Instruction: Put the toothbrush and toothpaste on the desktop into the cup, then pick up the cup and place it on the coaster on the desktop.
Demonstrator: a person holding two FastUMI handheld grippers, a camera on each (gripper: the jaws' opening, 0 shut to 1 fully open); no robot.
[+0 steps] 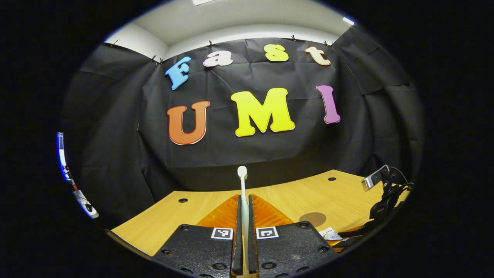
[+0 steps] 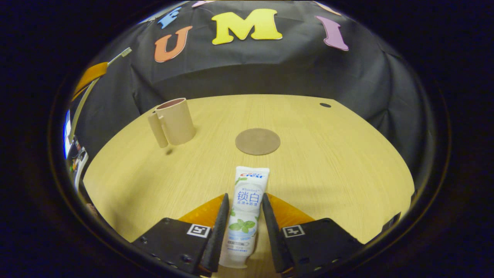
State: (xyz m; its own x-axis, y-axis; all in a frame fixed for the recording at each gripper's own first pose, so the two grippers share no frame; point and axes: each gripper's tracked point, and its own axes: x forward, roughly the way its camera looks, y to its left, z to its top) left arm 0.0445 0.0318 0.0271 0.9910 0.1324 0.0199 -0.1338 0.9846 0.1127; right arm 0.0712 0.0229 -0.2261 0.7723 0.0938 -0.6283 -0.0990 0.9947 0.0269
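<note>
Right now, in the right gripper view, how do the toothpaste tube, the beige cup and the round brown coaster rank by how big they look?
1. White toothpaste tube, between the jaws; nearness to the camera inflates it.
2. and 3. Beige cylindrical cup and flat round brown coaster look too alike to rank: the cup is taller, the coaster wider.

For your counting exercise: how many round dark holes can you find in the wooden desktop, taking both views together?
At least 2. In the left gripper view one hole lies far left on the desktop, another far right. The right gripper view shows a far-right one. Others may be hidden.
</note>
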